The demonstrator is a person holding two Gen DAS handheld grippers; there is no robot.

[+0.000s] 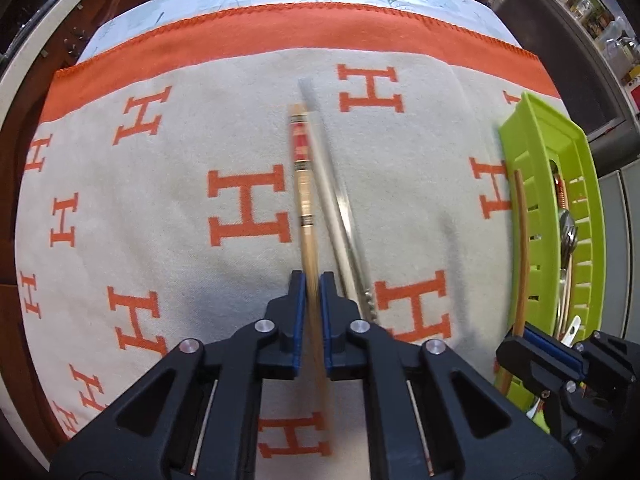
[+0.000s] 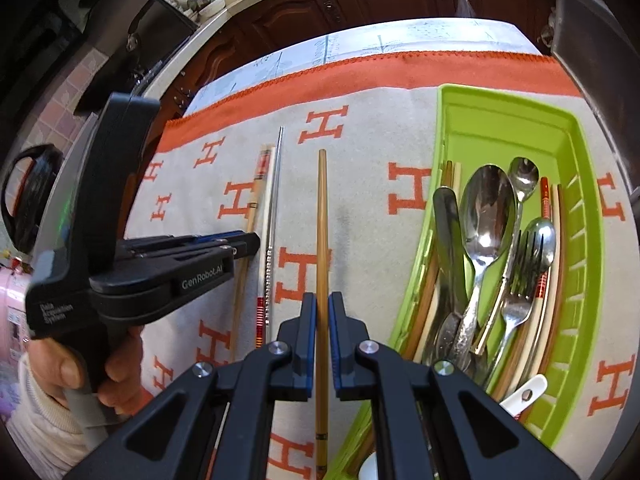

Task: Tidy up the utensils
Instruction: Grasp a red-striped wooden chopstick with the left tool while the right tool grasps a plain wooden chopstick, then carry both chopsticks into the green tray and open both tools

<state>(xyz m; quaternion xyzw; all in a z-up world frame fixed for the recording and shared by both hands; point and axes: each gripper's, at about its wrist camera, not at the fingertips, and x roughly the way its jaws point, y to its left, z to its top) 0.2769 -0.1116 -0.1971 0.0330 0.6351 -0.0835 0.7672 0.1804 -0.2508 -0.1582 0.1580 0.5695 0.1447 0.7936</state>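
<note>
Both my tongs grip chopsticks: left gripper (image 1: 313, 292) pinches the patterned chopstick (image 1: 303, 168), right gripper (image 2: 322, 312) the brown chopstick (image 2: 322, 216), beside the green tray (image 2: 576, 152).

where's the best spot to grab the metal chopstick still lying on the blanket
Grip the metal chopstick at its ridged thick end, nearest the person, coming from above with fingers across its width. It lies flat on the blanket, close beside the bamboo chopstick held by the left gripper, so the side toward the tray is freer.
</note>
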